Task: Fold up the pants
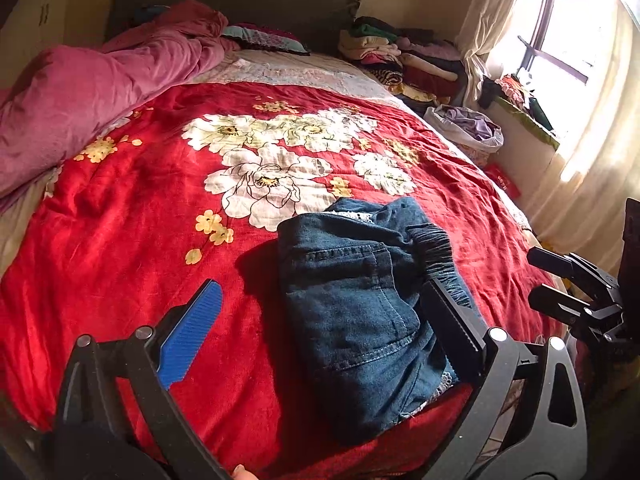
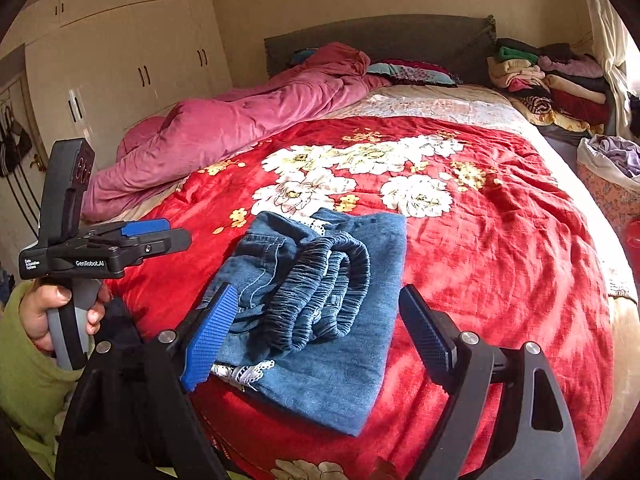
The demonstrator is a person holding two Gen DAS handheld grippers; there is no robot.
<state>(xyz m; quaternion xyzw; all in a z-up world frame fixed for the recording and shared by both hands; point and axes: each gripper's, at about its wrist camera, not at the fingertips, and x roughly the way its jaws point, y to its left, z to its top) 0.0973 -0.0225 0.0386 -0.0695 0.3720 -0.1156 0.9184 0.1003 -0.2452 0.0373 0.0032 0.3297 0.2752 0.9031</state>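
Note:
Blue denim pants (image 1: 360, 304) lie folded in a compact bundle on the red floral bedspread (image 1: 140, 240) near the bed's front edge. The elastic waistband lies on top of the fold (image 2: 320, 292). My left gripper (image 1: 324, 336) is open and empty, hovering over the bundle's near left side. My right gripper (image 2: 316, 332) is open and empty above the near end of the pants (image 2: 344, 364). The right gripper also shows at the right edge of the left wrist view (image 1: 560, 288), and the left gripper at the left of the right wrist view (image 2: 160, 234).
A rumpled pink duvet (image 2: 224, 132) lies along the bed's left side. Stacked folded clothes (image 2: 552, 80) sit at the far right by the headboard. A bag of laundry (image 1: 468, 128) stands beside the bed under the window. Wardrobes (image 2: 120, 52) line the left wall.

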